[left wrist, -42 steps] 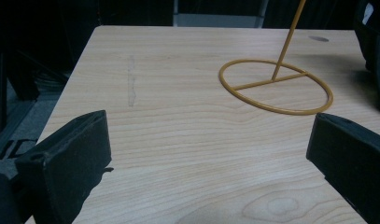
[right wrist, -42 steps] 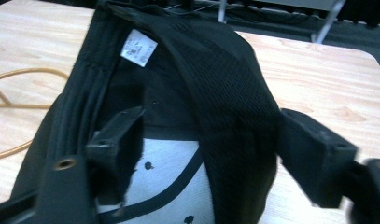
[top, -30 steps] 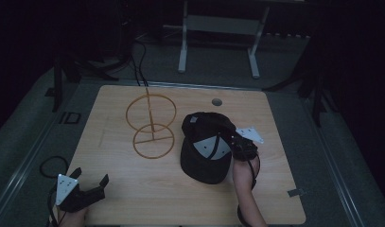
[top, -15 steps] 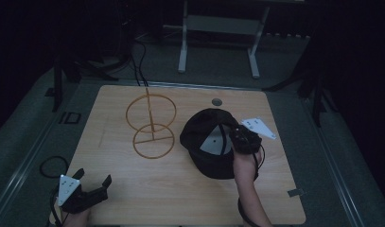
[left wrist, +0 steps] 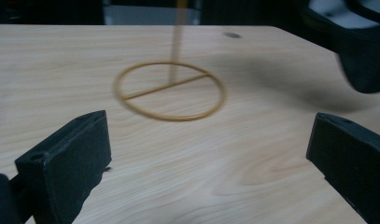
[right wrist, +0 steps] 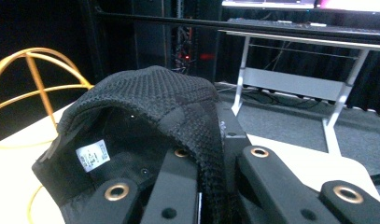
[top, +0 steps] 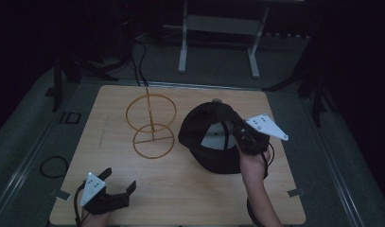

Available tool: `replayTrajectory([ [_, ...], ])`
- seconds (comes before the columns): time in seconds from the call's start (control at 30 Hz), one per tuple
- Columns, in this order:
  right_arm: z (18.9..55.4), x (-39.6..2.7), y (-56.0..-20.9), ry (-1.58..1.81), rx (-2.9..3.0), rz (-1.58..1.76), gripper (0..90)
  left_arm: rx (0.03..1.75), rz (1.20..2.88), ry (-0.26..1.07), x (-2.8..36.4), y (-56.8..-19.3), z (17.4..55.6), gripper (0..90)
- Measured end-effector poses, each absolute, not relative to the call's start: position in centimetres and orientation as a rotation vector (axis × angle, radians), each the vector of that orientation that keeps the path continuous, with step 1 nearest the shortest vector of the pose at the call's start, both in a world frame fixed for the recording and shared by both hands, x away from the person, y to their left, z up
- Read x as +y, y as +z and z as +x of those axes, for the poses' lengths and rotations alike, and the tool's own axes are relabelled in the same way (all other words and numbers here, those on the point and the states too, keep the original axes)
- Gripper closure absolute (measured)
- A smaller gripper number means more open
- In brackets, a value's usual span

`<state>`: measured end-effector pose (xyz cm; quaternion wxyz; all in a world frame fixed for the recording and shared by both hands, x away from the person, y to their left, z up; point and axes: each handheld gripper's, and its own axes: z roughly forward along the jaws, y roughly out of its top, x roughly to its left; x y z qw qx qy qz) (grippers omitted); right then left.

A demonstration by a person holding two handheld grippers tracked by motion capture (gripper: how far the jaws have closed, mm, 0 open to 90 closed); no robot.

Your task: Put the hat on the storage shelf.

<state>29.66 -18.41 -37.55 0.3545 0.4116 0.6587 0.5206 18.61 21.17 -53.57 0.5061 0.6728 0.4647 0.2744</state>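
While the left gripper (top: 115, 194) rests nearest the person with jaws spread and empty, well short of the gold wire stand (top: 151, 125), the right gripper (top: 247, 142) is clenched on the black cap (top: 210, 137), just right of the stand. Judgement: carry the cap crown-up and centre its hollow over the stand's top hoop before letting go.

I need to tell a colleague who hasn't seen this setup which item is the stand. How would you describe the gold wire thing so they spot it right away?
Start at the wooden table and look to its far left-centre, beside the black cap that the right gripper holds. There stands the gold wire stand: a flat ring base with a crossbar, an upright rod, and a round hoop on top. It is the table's one thin, see-through, golden object.
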Motion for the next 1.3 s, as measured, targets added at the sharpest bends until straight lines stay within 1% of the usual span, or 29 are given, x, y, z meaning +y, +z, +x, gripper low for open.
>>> replayTrajectory([
  [0.07,29.3,-18.6,-37.6,1.357,1.710,1.059,88.1,1.082,1.667,0.634,19.9,-53.3,19.0,0.3],
  [0.2,28.5,-18.7,-37.9,1.367,1.726,1.046,88.1,1.041,1.682,0.582,18.7,-52.8,19.5,0.4],
  [0.53,26.4,-18.8,-38.6,1.421,1.770,1.009,88.1,0.930,1.723,0.561,15.6,-50.2,21.6,0.4],
  [0.6,26.2,-18.6,-38.6,1.420,1.774,0.989,88.1,0.914,1.729,0.540,15.1,-49.7,22.0,2.9],
  [0.73,25.8,-18.3,-38.6,1.442,1.786,0.974,88.1,0.885,1.756,0.539,13.8,-49.2,22.9,3.1],
  [0.8,25.7,-18.0,-38.5,1.453,1.793,0.962,88.1,0.869,1.759,0.550,13.2,-48.9,23.3,8.6],
  [0.83,25.6,-17.9,-38.5,1.451,1.793,0.954,88.1,0.862,1.754,0.560,12.9,-48.8,23.5,8.8],
  [0.9,25.4,-17.7,-38.4,1.463,1.801,0.939,88.1,0.858,1.748,0.569,12.4,-48.6,24.0,13.1],
  [1.03,25.0,-17.3,-38.2,1.479,1.814,0.920,88.0,0.828,1.755,0.582,11.4,-48.2,24.7,14.4],
  [1.1,24.9,-17.2,-38.1,1.500,1.821,0.917,88.1,0.817,1.759,0.613,11.2,-48.1,25.1,14.4],
  [1.2,24.7,-17.2,-38.1,1.543,1.828,0.874,88.1,0.825,1.754,0.602,11.2,-48.0,25.7,15.0],
  [1.27,24.5,-17.1,-38.0,1.544,1.841,0.842,88.0,0.822,1.757,0.587,11.1,-47.9,25.9,18.1],
  [1.3,24.5,-17.0,-38.0,1.540,1.841,0.834,88.1,0.819,1.747,0.579,11.1,-47.9,25.9,21.1],
])
